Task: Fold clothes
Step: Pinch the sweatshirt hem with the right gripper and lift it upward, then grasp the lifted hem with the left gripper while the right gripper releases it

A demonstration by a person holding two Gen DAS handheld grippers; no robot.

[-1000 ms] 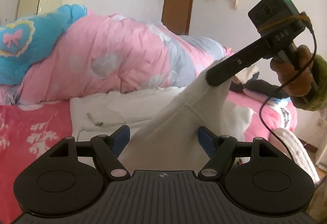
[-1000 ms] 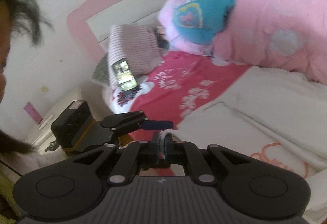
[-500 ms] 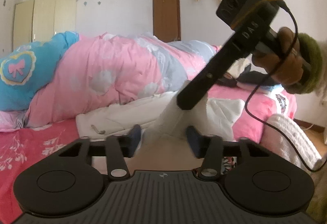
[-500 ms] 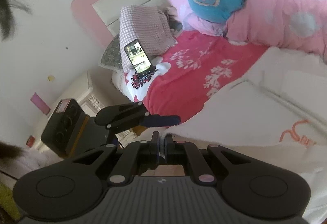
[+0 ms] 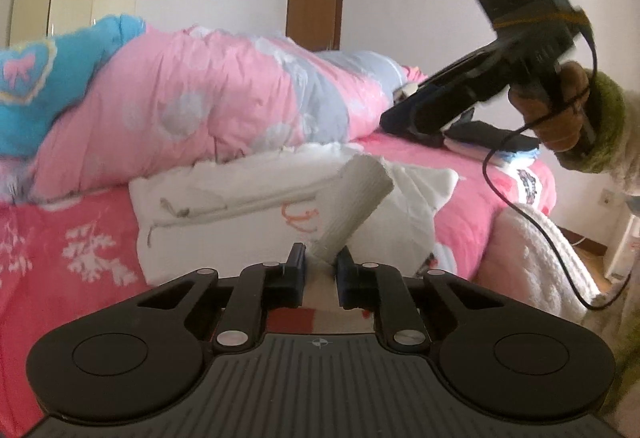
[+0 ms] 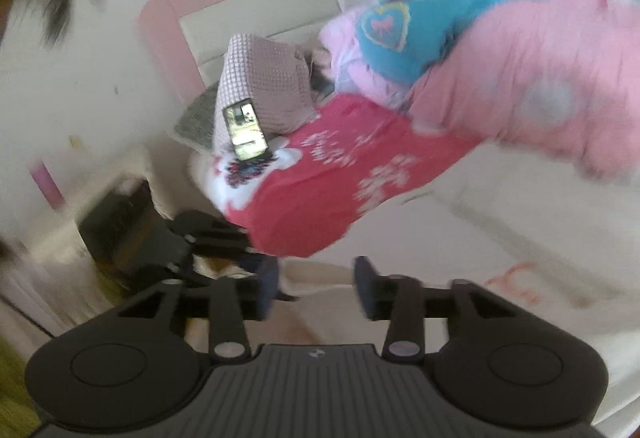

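Pinching a ribbed cuff of the white garment between its closed-in fingers, the left gripper lifts that strip off the near edge of the pink bedsheet, probably so the sleeve can be carried across the body of the garment, which lies spread white and flat in front of the pink quilt. Up to the right, the right gripper is raised clear of the cloth, its fingers parted with nothing between them, so only the left has hold; the right-wrist view is blurred, with a phone propped against the checked pillow on the far side.
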